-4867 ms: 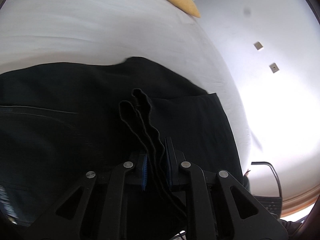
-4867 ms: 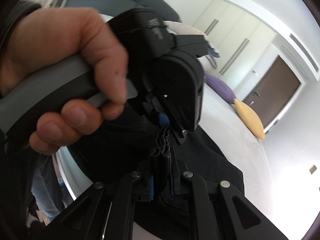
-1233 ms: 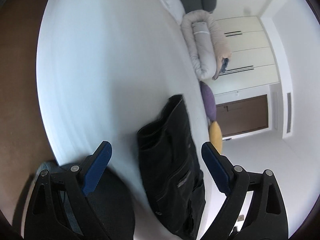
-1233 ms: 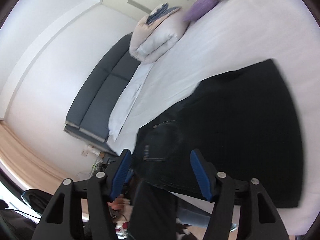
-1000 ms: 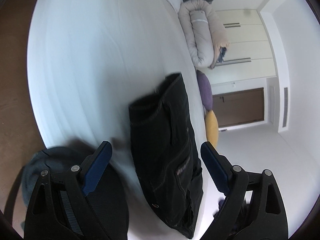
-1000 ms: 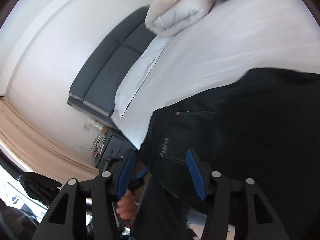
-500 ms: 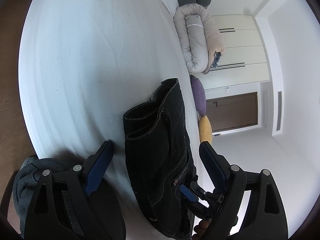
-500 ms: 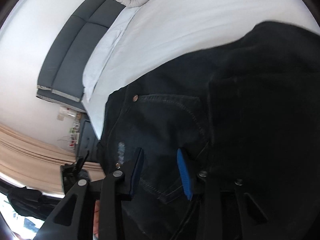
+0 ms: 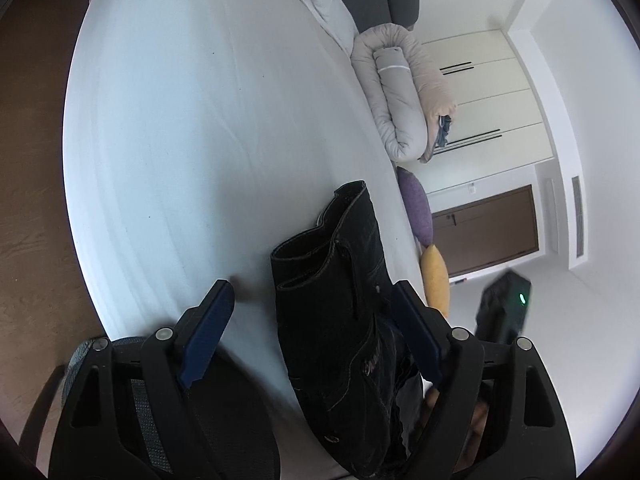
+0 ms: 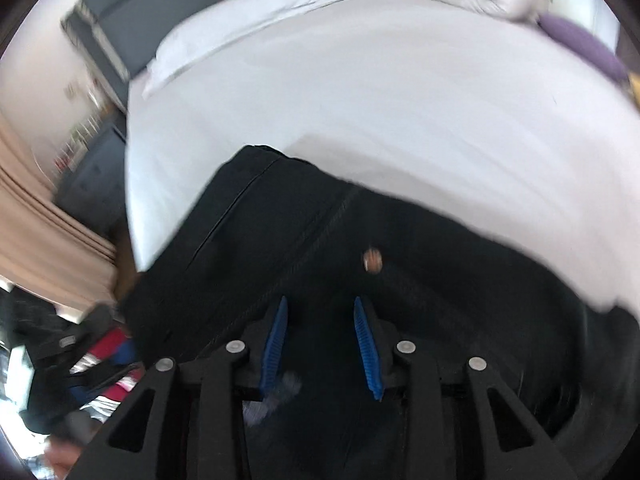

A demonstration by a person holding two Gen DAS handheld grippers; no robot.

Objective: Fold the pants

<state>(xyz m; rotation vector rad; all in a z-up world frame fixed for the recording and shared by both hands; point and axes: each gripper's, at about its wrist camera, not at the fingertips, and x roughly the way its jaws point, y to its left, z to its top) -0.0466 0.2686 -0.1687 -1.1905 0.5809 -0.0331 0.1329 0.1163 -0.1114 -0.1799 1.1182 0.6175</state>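
Note:
Black folded pants [image 9: 340, 320] lie on the white bed [image 9: 192, 140], near its edge. My left gripper [image 9: 312, 312] is wide open, its blue pads on either side of the pants' waistband end, held above them. In the right wrist view the pants [image 10: 320, 248] fill the lower frame, a copper rivet [image 10: 372, 261] showing. My right gripper [image 10: 320, 320] is open with a narrower gap, low over the dark fabric; the view is blurred. The right gripper's body shows in the left wrist view [image 9: 506, 308].
A rolled beige duvet [image 9: 404, 92], a purple cushion [image 9: 418, 208] and a yellow cushion [image 9: 436, 280] lie along the far side of the bed. A dark headboard [image 10: 180, 4] and white pillow [image 10: 240, 48] stand at the bed's head. Brown floor [image 9: 32, 200] lies beyond the edge.
Both grippers let go of the pants and opened. My left gripper has drawn closer over the waistband end. My right gripper has swung down close onto the fabric.

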